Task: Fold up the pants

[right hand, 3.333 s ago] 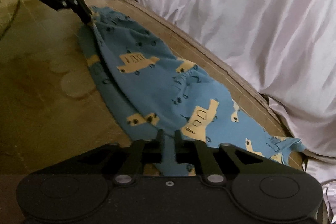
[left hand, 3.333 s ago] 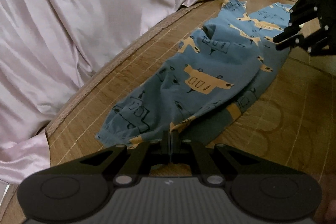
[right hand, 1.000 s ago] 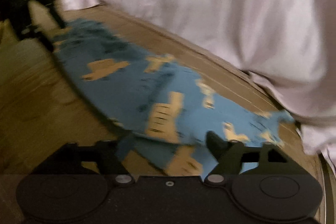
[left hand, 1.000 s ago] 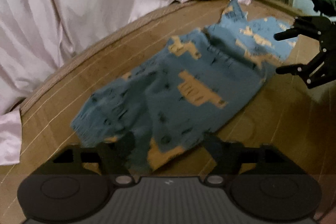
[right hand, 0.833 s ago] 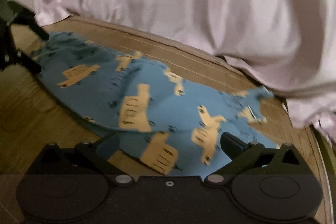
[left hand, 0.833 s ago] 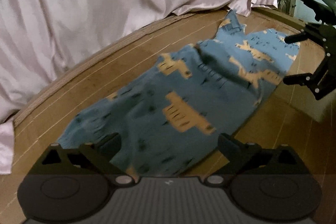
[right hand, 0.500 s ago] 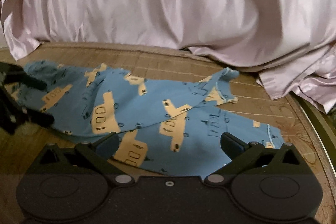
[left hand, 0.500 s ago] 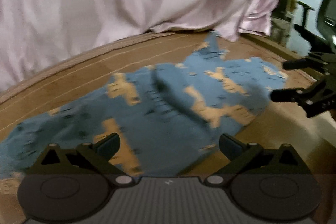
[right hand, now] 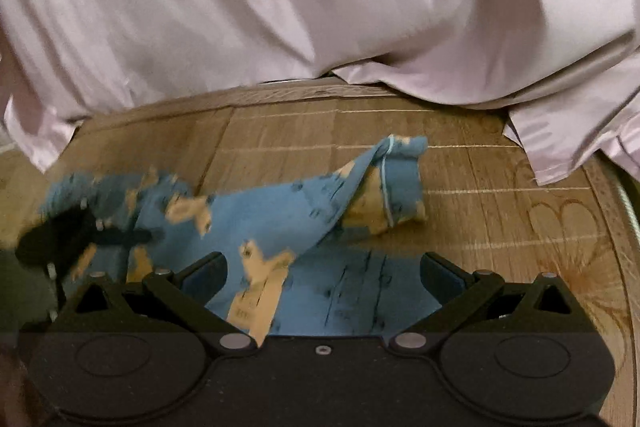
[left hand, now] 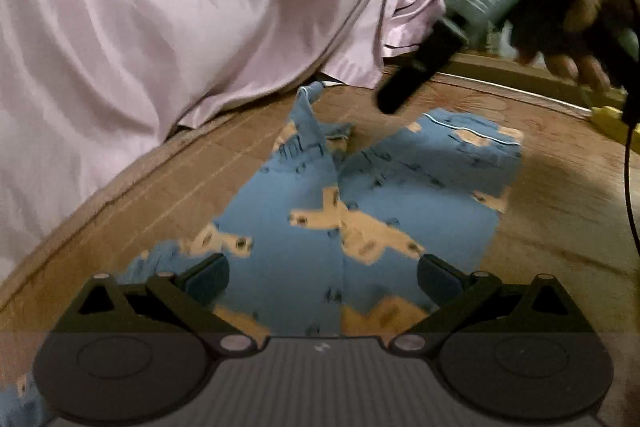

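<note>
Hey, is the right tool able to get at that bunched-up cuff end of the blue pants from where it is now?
Probably yes. The right tool is open and empty, and the cuff lies ahead on the wooden mat with nothing between them.

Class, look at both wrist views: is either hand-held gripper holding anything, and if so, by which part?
Nothing is held. The left hand-held gripper and right hand-held gripper are both open above the blue pants.
</note>
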A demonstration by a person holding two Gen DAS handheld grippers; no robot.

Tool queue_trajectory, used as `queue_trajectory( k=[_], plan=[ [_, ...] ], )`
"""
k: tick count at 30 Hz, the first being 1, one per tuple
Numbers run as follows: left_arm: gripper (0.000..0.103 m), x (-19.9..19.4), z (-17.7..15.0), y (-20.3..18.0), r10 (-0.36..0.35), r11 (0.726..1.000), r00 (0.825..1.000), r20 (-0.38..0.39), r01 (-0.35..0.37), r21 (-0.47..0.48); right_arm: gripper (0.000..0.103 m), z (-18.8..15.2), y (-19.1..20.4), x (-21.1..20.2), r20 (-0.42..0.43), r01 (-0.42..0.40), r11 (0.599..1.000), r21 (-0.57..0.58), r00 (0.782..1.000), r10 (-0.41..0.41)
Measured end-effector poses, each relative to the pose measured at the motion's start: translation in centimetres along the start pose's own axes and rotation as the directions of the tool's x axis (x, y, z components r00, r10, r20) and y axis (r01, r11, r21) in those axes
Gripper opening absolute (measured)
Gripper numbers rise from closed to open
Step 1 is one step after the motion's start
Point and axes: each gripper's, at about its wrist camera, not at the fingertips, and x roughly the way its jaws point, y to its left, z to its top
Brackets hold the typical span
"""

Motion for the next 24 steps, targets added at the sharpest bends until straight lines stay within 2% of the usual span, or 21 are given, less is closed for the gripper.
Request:
queue_trajectory(
  k=[3, 4, 7, 13, 15, 18, 21, 22, 23, 24],
  plan=[
    [0.088, 1.9, 1.2, -0.9, 0.019, 1.0, 0.999, -0.034, -0.019, 0.011, 0.099, 2.8, -1.4, 1.9, -0.043, -0.032, 0.996, 0.085, 0.998, 0.035],
    [0.082, 2.6, 1.5, -1.2, 0.033, 0.999, 0.998, -0.054, -0.032, 0.02, 0.094, 3.5, -1.7, 2.4, -0.05, -0.038, 0.993, 0.113, 0.998, 0.044],
    [0.076, 3.5, 1.7, -1.7, 0.059, 0.998, 0.994, -0.095, -0.056, 0.037, 0.086, 5.2, -2.4, 4.3, -0.074, -0.056, 0.981, 0.186, 0.995, 0.07],
    [0.064, 3.9, 1.4, -1.3, 0.086, 0.996, 0.981, -0.175, -0.086, 0.008, 0.079, 7.3, -2.6, 7.7, -0.131, 0.019, 0.971, 0.237, 0.991, 0.012],
    [0.055, 3.8, 1.5, -1.1, 0.084, 0.996, 0.978, -0.189, -0.085, 0.003, 0.076, 7.7, -3.0, 8.4, -0.133, 0.057, 0.961, 0.269, 0.991, -0.021],
    [0.037, 4.0, 1.7, -1.2, 0.099, 0.995, 0.975, -0.198, -0.096, 0.025, 0.063, 7.8, -4.1, 9.3, -0.145, 0.102, 0.931, 0.351, 0.988, -0.053],
    [0.012, 4.3, 1.7, -1.4, 0.11, 0.994, 0.972, -0.208, -0.102, 0.047, 0.034, 7.7, -5.5, 9.9, -0.137, 0.098, 0.889, 0.447, 0.99, -0.041],
    [0.008, 4.3, 1.6, -1.5, 0.109, 0.994, 0.972, -0.209, -0.1, 0.053, 0.021, 7.7, -5.9, 10.0, -0.133, 0.097, 0.877, 0.47, 0.99, -0.038],
    [0.005, 4.2, 1.7, -1.6, 0.11, 0.993, 0.972, -0.207, -0.1, 0.06, 0.013, 7.7, -6.1, 9.9, -0.116, 0.088, 0.869, 0.486, 0.993, -0.036],
    [0.003, 4.2, 1.6, -1.5, 0.111, 0.993, 0.972, -0.206, -0.1, 0.063, 0.009, 7.7, -6.1, 9.6, -0.092, 0.079, 0.868, 0.49, 0.995, -0.038]
  ],
)
